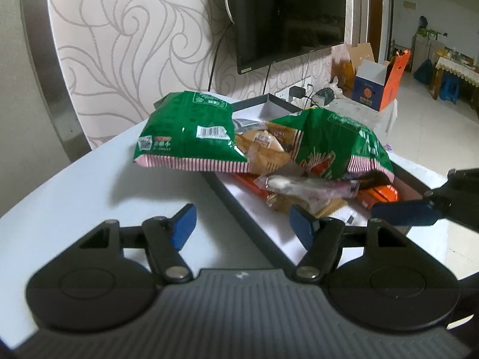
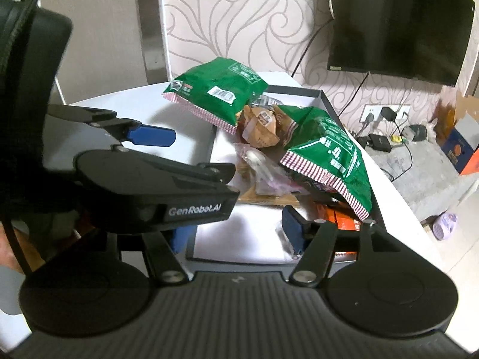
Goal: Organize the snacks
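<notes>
A shallow dark-rimmed tray point(image 1: 254, 101) with a white floor lies on the white table point(image 1: 89, 197) and holds a heap of snacks. One green bag point(image 1: 191, 131) hangs over the tray's left rim. A second green bag point(image 1: 335, 143) lies on the right of the heap. Between them sit brown packets point(image 1: 263, 146), with a clear wrapper point(image 1: 305, 187) and orange packets point(image 1: 380, 194) nearer me. My left gripper point(image 1: 243, 227) is open and empty over the tray's near left rim. My right gripper point(image 2: 236, 233) is open and empty over the tray's near end; the left gripper's body hides its left finger.
The table's curved edge point(image 2: 398, 197) drops to the floor on the right. Below are chargers and cables point(image 2: 380, 140), open cardboard boxes point(image 1: 377, 86) and a purple slipper point(image 2: 446, 224). A dark TV point(image 1: 287, 15) hangs on the patterned wall.
</notes>
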{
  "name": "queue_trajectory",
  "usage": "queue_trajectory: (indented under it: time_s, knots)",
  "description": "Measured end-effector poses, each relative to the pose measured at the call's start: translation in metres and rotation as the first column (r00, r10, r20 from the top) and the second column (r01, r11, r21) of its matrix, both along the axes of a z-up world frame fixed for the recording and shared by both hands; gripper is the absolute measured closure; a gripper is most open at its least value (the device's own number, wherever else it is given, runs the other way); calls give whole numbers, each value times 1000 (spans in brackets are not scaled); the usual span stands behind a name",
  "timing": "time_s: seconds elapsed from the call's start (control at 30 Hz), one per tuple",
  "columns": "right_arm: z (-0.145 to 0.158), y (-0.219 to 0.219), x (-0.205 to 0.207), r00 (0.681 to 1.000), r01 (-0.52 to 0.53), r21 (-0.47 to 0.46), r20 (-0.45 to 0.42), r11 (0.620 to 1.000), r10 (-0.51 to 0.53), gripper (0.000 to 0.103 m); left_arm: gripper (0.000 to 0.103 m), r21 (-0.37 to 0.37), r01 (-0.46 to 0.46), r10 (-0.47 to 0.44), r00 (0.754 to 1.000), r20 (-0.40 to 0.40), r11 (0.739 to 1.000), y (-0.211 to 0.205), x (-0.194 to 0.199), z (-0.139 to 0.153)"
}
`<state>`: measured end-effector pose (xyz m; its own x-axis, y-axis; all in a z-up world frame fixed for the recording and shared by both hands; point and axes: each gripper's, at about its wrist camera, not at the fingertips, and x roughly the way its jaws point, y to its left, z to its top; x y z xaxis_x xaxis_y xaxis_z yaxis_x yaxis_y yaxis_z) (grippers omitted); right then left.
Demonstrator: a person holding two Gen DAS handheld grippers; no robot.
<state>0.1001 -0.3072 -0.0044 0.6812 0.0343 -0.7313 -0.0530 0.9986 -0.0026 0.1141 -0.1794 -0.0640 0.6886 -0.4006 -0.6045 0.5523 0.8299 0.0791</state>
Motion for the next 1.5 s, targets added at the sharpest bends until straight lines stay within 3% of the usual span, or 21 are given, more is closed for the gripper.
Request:
queue_trajectory:
  time_s: [0.37, 0.5, 0.6, 0.73, 0.97, 1.17, 1.5]
  knots:
    - [11, 7, -21, 1000, 19, -11, 12, 1000, -19, 25, 32, 2, -35, 35, 998, 51, 999, 12, -17, 7]
    - [13, 5, -31, 999, 45, -1, 13, 999, -45, 24, 31, -8, -52, 52, 998, 39, 999, 16, -21, 11]
    - [14, 5, -39, 998, 63, 10, 9, 998, -63, 24, 22, -30, -47, 48, 999, 11, 998, 20, -25, 13]
    - [18, 8, -46, 998, 69, 14, 12, 997, -69, 24, 22, -61, -37, 39, 999, 18, 997, 28, -35, 18]
    - [28, 21, -56, 997, 52, 4, 48, 999, -53, 19, 22, 0, -79, 79, 997, 9, 997, 38, -44, 25]
    - [28, 26, -60, 998, 42, -11, 45, 999, -41, 19, 20, -39, -107, 107, 994, 2, 993, 52, -46, 29]
    - [40, 24, -73, 996, 56, 5, 62, 998, -56, 18, 20, -42, -124, 124, 992, -1, 991, 51, -48, 33]
